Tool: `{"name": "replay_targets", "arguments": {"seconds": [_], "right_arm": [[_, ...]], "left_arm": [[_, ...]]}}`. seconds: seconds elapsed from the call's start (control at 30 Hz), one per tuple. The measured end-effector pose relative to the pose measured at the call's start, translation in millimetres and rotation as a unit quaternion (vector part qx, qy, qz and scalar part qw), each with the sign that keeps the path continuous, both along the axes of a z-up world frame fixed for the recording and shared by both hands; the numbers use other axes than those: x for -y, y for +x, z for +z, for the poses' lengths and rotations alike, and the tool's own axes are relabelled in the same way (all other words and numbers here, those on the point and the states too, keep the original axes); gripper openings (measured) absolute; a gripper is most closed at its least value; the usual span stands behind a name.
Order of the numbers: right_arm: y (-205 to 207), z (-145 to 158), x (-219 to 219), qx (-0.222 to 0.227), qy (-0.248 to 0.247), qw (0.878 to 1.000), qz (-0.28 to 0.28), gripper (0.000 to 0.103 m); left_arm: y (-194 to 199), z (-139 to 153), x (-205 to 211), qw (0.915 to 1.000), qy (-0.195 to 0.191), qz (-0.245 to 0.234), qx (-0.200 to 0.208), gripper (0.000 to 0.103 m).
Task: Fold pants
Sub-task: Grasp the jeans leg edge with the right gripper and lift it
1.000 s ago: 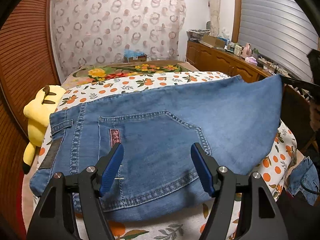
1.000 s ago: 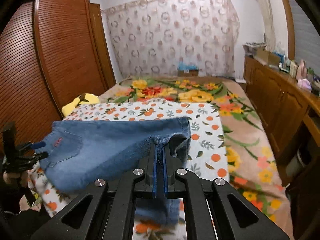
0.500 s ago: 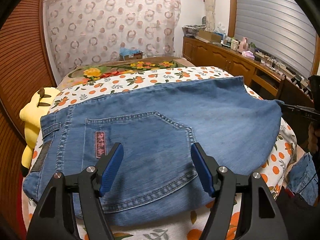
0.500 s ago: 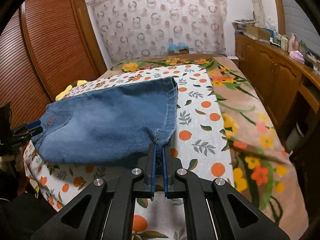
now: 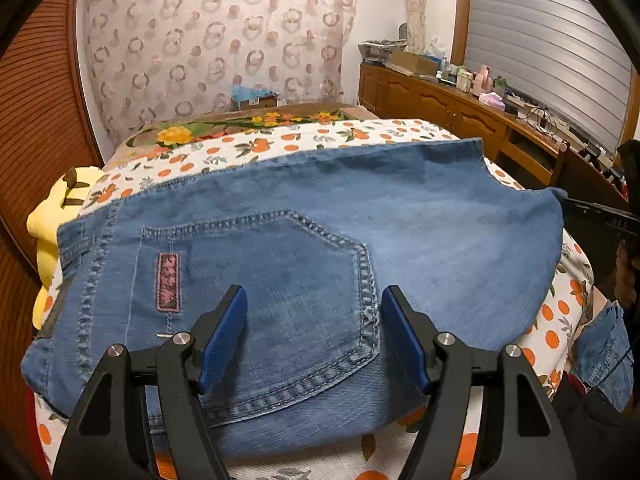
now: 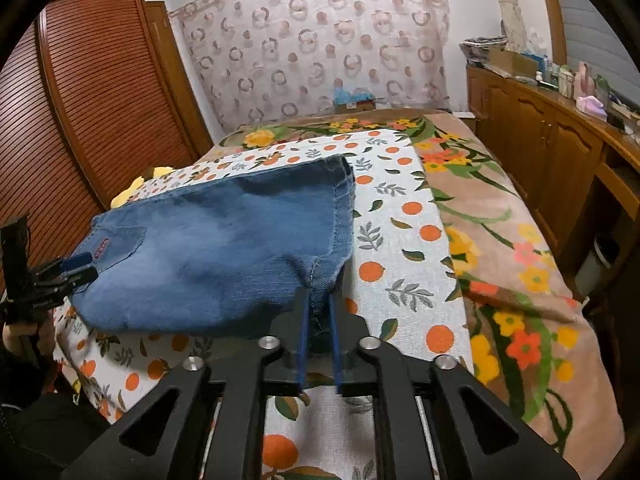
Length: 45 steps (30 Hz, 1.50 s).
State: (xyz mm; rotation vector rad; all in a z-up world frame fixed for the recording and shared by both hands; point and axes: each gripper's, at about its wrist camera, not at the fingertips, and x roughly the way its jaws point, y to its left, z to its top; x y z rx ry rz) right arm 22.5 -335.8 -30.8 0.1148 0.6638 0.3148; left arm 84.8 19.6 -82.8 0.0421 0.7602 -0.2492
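Note:
Blue denim pants [image 5: 420,216] lie folded on the orange-print sheet [image 6: 400,240], back pocket [image 5: 280,280] facing up. My left gripper [image 5: 315,294] hovers open just above that pocket, with nothing between its blue pads. It also shows at the waist end in the right wrist view [image 6: 76,266]. My right gripper [image 6: 319,294] is at the near hem corner of the pants [image 6: 224,240]. Its jaws are opening and stand slightly apart. The denim corner still sits loosely between them. In the left wrist view the right gripper [image 5: 592,212] sits at the far right edge of the denim.
A yellow plush toy [image 5: 52,220] lies by the bed's left edge, against a slatted wooden wardrobe [image 6: 100,100]. A wooden cabinet [image 6: 540,140] with clutter runs along the right. A floral blanket [image 6: 500,240] covers the far side. More denim [image 5: 604,344] hangs off the bed's right edge.
The right gripper brought the lifted hem corner down onto the bed, and its jaws have parted from fully shut. The denim now lies flat. The left gripper has edged closer over the pocket.

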Motion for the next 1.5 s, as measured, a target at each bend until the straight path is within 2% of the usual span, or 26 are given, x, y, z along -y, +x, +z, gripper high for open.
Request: {"name": "replay_targets", "arguments": {"seconds": [0.07,0.1,0.13,0.37,0.57,0.7,0.73,0.77,0.8,0.83,1.03,1.2,1.5], "right_arm": [[0.1,-0.3,0.6,0.000,0.007,1.000,-0.003,0.031],[0.0,-0.5,0.5,-0.002,0.010,1.000,-0.006,0.041],[-0.3,-0.7,0.1,-0.003,0.009,1.000,-0.011,0.044],[-8.1,-1.2,-5.2,-0.002,0.020,1.000,-0.016,0.048],[-2.4,-7.8,-11.9,-0.023,0.031,0.999,-0.019,0.049],[4.7,-4.6,-13.6,-0.017,0.036,0.999,-0.024,0.049],[5.2,-2.8,-14.4,-0.012,0.033,0.999,-0.024,0.046],[5.0,-0.6,-14.9,-0.005,0.031,0.999,-0.024,0.038],[4.6,0.9,-15.5,0.002,0.029,0.999,-0.021,0.017],[4.7,3.4,-17.1,0.008,0.024,1.000,-0.016,0.006],[6.9,25.9,-37.9,0.050,-0.001,0.998,0.026,0.006],[14.5,47.3,-68.4,0.076,-0.012,0.995,0.068,0.005],[34.1,85.6,-148.0,0.121,-0.016,0.978,0.171,0.005]], "left_arm": [[2.0,-5.6,-1.1,1.0000,-0.002,0.001,-0.008,0.071],[3.1,-10.1,-1.6,0.9999,-0.004,0.000,-0.014,0.071],[3.3,-12.5,-1.5,0.9998,-0.005,0.000,-0.018,0.071],[1.4,-23.5,3.5,0.9997,0.008,-0.001,-0.025,0.071],[3.4,-26.3,3.4,0.9997,0.000,0.000,-0.024,0.072],[3.6,-26.7,2.2,0.9997,-0.006,0.001,-0.023,0.073],[3.6,-26.6,2.1,0.9997,-0.006,0.001,-0.022,0.073],[3.9,-26.5,2.2,0.9997,-0.006,0.001,-0.022,0.073],[3.8,-26.5,2.0,0.9997,-0.006,0.000,-0.022,0.073],[3.8,-26.5,2.0,0.9997,-0.007,0.001,-0.023,0.073],[0.0,-16.4,-5.2,0.9995,-0.022,0.001,-0.024,0.073],[-10.5,3.8,-17.4,0.9997,-0.019,0.012,0.003,0.073],[-31.0,35.1,-62.0,0.9974,-0.022,0.053,0.043,0.073]]}}
